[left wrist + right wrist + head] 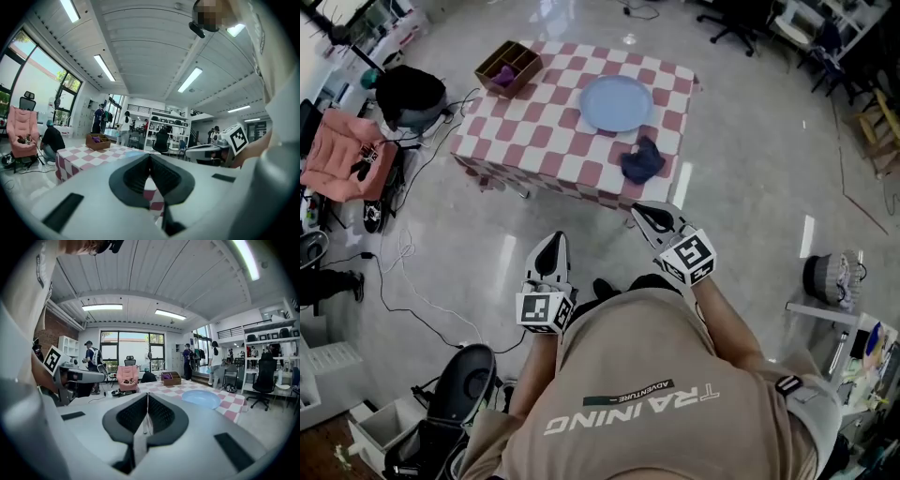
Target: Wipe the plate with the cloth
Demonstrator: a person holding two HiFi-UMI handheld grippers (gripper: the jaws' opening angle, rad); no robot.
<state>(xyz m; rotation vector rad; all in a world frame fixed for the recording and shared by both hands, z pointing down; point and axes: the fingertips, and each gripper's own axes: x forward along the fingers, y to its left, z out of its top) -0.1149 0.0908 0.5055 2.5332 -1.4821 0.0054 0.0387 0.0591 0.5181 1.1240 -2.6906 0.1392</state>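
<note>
- Evidently the wiping has not begun: the left gripper [551, 242] and the right gripper [645, 214] both have their jaws pressed together on nothing, well short of the red-and-white checked table [544, 141].
- The round pale-blue plate [616, 102] sits on the table's right half. The crumpled dark-blue cloth [641, 161] lies just near of it, apart from it, by the near edge.
- To do this step well, I judge the right gripper should open before it reaches the cloth, then pinch a raised fold.
- Only the head view shows the cloth. The right gripper view shows the plate, while the left gripper view shows the wooden compartment box [97, 140] at the table's far left.
</note>
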